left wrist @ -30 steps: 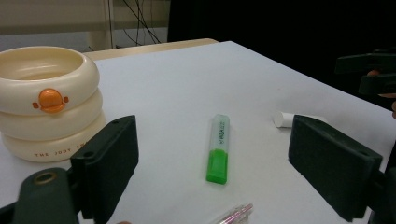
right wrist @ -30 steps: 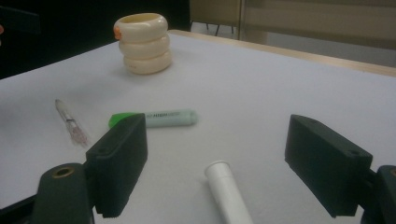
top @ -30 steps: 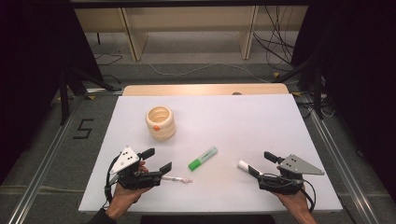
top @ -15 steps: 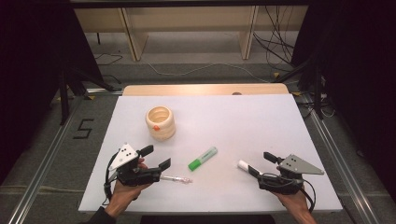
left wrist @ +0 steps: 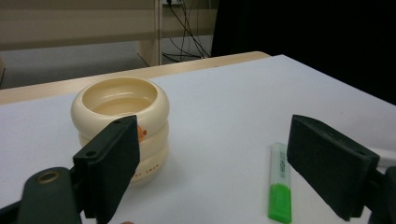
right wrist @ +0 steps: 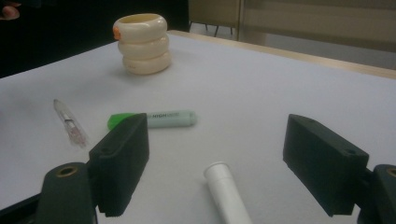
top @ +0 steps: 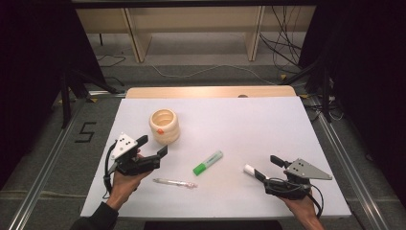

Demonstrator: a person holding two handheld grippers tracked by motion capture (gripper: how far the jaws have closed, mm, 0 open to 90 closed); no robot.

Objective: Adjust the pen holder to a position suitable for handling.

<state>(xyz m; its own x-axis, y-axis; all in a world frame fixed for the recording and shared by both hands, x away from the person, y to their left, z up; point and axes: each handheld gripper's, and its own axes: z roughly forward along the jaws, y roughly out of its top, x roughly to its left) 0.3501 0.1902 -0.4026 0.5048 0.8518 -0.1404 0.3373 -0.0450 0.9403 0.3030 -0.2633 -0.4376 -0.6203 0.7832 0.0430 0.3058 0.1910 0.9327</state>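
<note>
A cream ringed cup (top: pixel 164 126) stands upright on the white table (top: pixel 249 124), left of centre. My left gripper (top: pixel 154 145) is open and empty, just in front of the cup (left wrist: pixel 119 116) and a little to its right. A green highlighter (top: pixel 208 162) lies mid-table, and a clear pen (top: pixel 174 182) lies nearer the front edge. My right gripper (top: pixel 265 167) is open at the front right. A white capped tube (top: pixel 250 170) lies on the table at its jaw tips. In the right gripper view the tube (right wrist: pixel 229 196) sits between the open jaws, ungripped.
A wooden strip (top: pixel 210 92) borders the table's far edge, with a shelf frame and cables on the floor beyond. Metal rails run along both sides of the table. A "5" is marked on the floor at the left (top: pixel 86 132).
My left gripper has moved forward and slightly up the table toward the cup, still open. The right gripper and the objects have stayed put.
</note>
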